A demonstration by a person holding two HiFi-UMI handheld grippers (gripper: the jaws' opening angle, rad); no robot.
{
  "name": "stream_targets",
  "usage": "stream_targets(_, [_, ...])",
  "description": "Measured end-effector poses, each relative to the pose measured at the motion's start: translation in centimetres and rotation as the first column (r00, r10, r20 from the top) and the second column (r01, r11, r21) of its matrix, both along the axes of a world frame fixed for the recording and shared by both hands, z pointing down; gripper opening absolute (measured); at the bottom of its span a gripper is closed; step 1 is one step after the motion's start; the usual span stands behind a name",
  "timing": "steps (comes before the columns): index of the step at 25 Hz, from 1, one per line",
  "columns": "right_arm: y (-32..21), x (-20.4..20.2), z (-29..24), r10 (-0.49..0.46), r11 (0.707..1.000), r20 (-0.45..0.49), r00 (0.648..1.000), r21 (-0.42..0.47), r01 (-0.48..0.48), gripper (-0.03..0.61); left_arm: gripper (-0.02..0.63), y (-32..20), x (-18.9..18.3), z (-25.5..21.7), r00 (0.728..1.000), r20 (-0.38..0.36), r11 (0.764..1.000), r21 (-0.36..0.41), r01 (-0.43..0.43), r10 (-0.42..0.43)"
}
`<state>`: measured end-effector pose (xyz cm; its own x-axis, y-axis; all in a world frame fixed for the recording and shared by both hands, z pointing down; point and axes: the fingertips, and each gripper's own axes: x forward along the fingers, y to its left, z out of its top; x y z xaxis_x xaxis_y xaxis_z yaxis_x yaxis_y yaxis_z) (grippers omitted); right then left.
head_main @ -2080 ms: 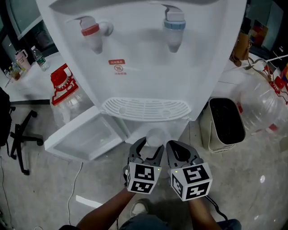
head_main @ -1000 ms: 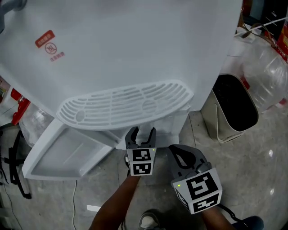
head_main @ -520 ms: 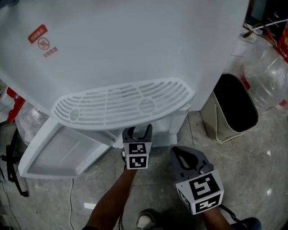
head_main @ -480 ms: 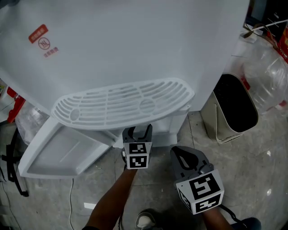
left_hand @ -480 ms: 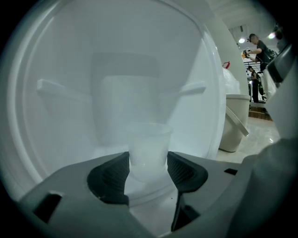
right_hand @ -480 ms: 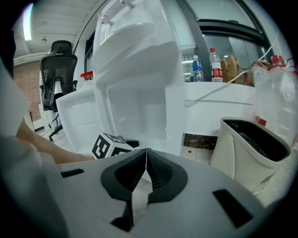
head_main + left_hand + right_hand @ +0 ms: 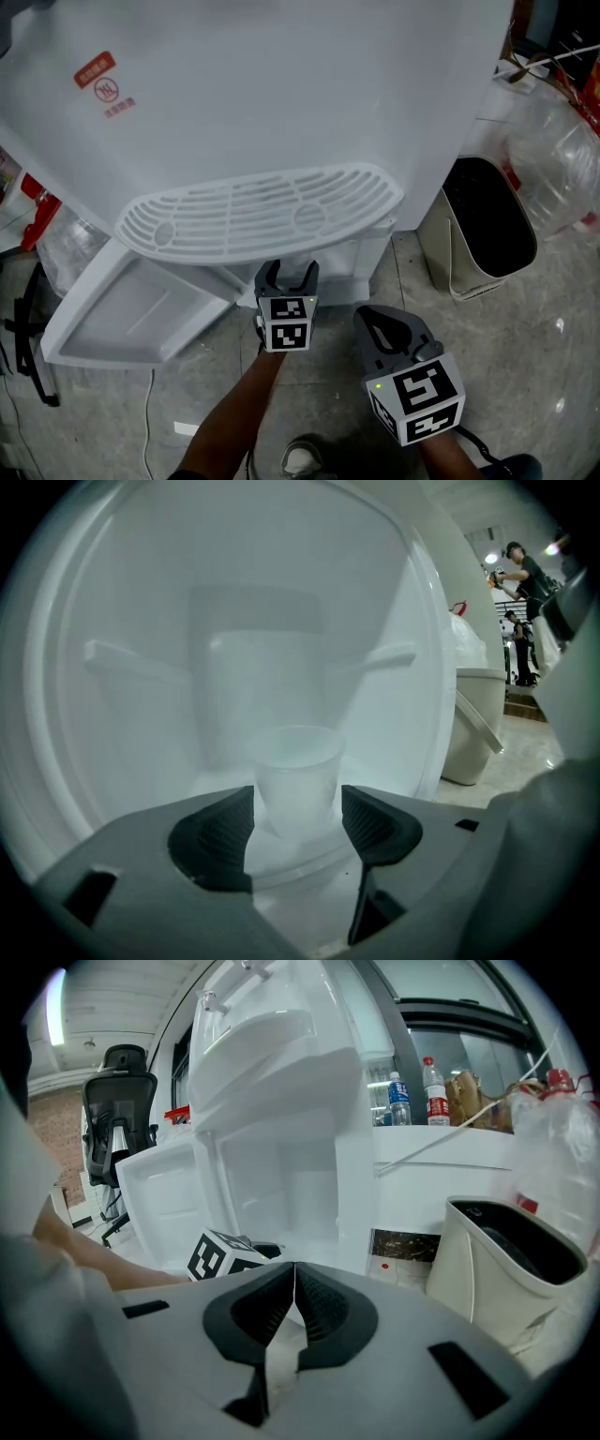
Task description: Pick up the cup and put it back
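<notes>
A big white water machine [image 7: 281, 112] fills the head view from 9 o'clock round to 1 o'clock. Its little cupboard door [image 7: 131, 314] hangs open at 8 o'clock, low by the floor. A big clear water bottle [image 7: 562, 159] lies at 2 o'clock, touching the edge of the picture. A pale bin [image 7: 483, 230] with a dark inside stands at 3 o'clock, just beside the machine. A white tray with slots [image 7: 258, 214] sticks out from the front of the machine, right in the middle. The right gripper [image 7: 386, 326] is at 5 o'clock, above the floor and apart from the machine. In the right gripper view its jaws are pressed together at 6 o'clock with nothing between them [image 7: 293, 1279]. The left gripper [image 7: 289, 274] is at 6 o'clock in the head view, with its tips under the slotted tray and inside the open cupboard. In the left gripper view its jaws are opening [image 7: 298, 808]. A small see-through cup [image 7: 298, 771] stands upright between them, on the white floor of the cupboard, a bit below the middle of that view. The dark pads sit very near the cup at 9 and 3 o'clock of it but do not squeeze it.
</notes>
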<state>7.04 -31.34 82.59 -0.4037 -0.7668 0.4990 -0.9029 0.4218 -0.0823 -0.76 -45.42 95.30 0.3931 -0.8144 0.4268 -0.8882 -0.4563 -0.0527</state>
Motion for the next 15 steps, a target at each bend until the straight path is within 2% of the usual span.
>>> stream_targets(9, [0.4,-0.3,-0.8,-0.010,1.000,0.007,1.000,0.011,0.010,0.021,0.285,1.5,-0.6,-0.5,0.999,-0.027,0.999,-0.026,0.022,-0.022])
stream_targets(15, [1.0,-0.8,-1.5,-0.021,0.999,0.022,1.000,0.024,0.021,0.021,0.284,3.9,-1.3,-1.9,1.000,-0.006,1.000,-0.016,0.016,-0.016])
